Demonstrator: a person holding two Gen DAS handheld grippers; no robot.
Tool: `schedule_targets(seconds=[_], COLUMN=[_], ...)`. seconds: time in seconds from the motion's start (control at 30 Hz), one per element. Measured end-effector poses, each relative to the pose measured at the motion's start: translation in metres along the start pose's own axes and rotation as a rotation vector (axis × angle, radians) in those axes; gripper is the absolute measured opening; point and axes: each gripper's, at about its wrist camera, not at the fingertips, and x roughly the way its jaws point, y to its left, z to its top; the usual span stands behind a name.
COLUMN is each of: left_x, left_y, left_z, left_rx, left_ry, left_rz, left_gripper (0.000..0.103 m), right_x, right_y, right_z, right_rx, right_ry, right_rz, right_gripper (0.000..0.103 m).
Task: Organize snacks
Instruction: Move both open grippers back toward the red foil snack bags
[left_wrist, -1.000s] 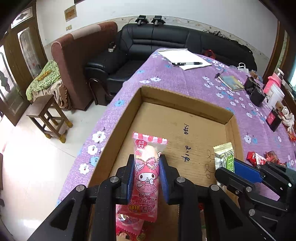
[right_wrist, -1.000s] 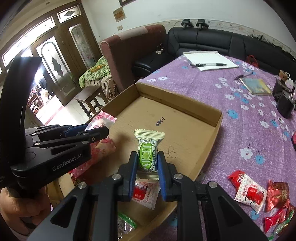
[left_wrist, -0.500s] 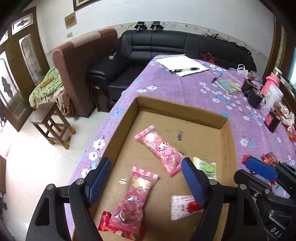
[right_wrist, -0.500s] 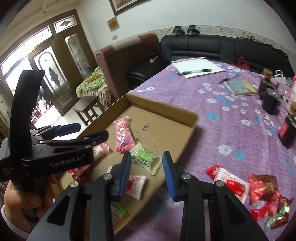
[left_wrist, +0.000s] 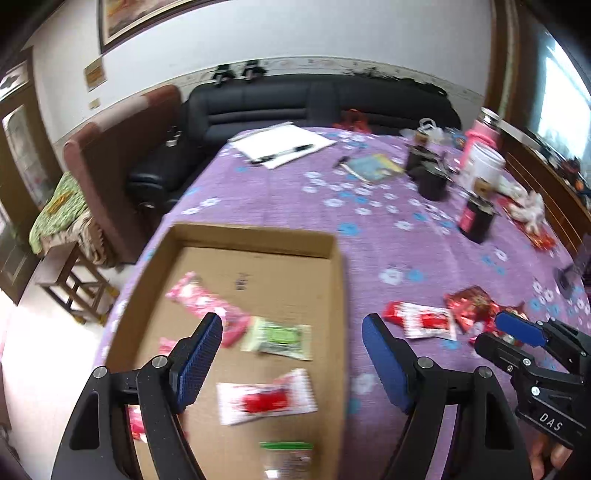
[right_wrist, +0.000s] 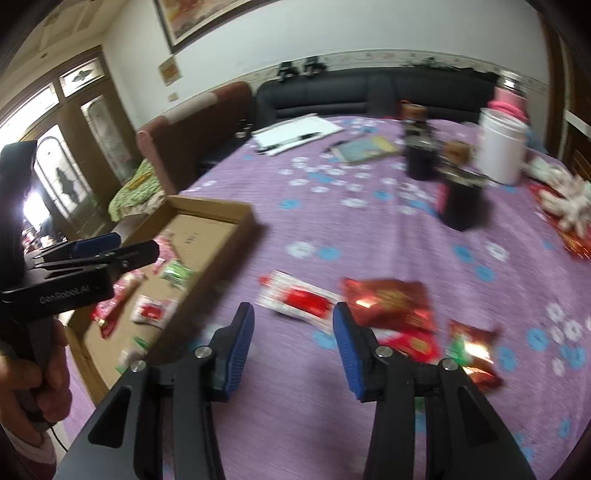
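Observation:
A shallow cardboard box (left_wrist: 338, 273) lies on the purple flowered tablecloth and holds several snacks: a pink packet (left_wrist: 207, 308), a green packet (left_wrist: 279, 338) and a white-and-red packet (left_wrist: 266, 400). My left gripper (left_wrist: 291, 345) is open and empty above the box's right side. My right gripper (right_wrist: 293, 330) is open and empty over the cloth, just short of a white-and-red packet (right_wrist: 299, 297). Red foil packets (right_wrist: 388, 301) lie to its right. The box (right_wrist: 236, 229) shows at the left of the right wrist view.
Dark jars (right_wrist: 461, 203), a white tub (right_wrist: 500, 147), a booklet (right_wrist: 365, 147) and papers with a pen (right_wrist: 299, 134) stand on the far half of the table. A black sofa (left_wrist: 317, 98) and a brown armchair lie beyond.
Both grippers let go of their packets, which now lie in the box. Both have opened wide and swung right, the right one out over the loose snacks on the cloth.

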Motion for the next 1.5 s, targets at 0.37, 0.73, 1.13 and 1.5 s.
schedule_targets(seconds=[0.37, 0.73, 1.13, 1.5], left_x=[0.024, 0.049, 0.080, 0.087], left_y=[-0.084, -0.143, -0.152, -0.150], left_z=[-0.010, -0.005, -0.008, -0.004], left_rx=[0.188, 0.672, 0.865, 0.882], left_ry=[0.032, 0.057, 0.123, 0.163], left_rz=[-0.016, -0.104, -0.108, -0.174], left_gripper=[0.082, 0.081, 0.082, 0.081], right_x=[-0.036, -0.039, -0.013, 0.001], right_y=[-0.075, -0.112, -0.111, -0.119], right_z=[-0.024, -0.033, -0.026, -0.030], right_rx=[0.073, 0.093, 0.059, 0.068], right_ry=[-0.022, 0.001, 0.045, 0.093], right_rz=[-0.121, -0.127, -0.143, -0.128], right_gripper=[0.058, 0.058, 0.049, 0.026])
